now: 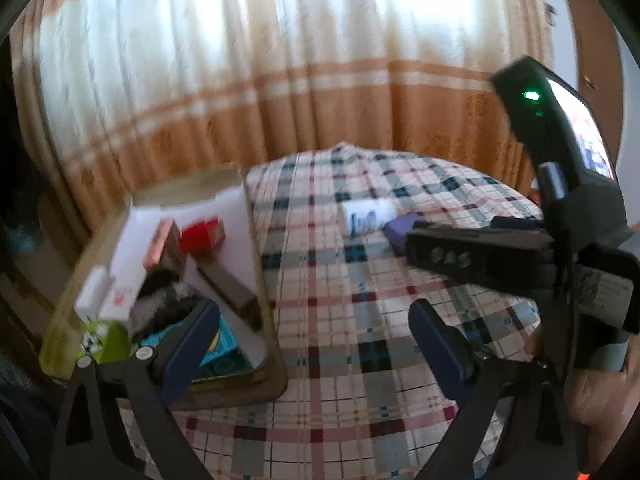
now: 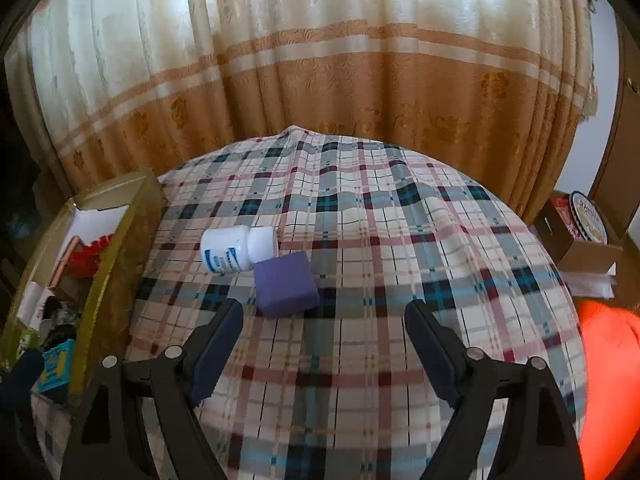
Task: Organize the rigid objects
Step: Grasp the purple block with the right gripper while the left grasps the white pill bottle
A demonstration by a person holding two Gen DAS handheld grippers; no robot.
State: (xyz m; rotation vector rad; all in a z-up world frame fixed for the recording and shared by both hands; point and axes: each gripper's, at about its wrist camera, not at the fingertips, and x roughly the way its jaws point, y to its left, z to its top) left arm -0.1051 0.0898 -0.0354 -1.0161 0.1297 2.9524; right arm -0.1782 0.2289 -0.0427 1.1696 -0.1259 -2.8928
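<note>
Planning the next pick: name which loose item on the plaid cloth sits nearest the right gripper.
The purple box: it lies just ahead of the open right gripper, while the white bottle lies on its side farther back.

I see a woven plaid cloth (image 2: 360,240) covering the table, soft and matt, slightly rippled. The white bottle (image 2: 232,250) looks like glossy plastic with a printed paper label. The purple box (image 2: 286,284) has a matt, smooth face, perhaps card. The yellow-green bin (image 2: 116,248) looks like translucent plastic. Behind hangs a patterned fabric curtain (image 2: 320,60) with a faint sheen.
</note>
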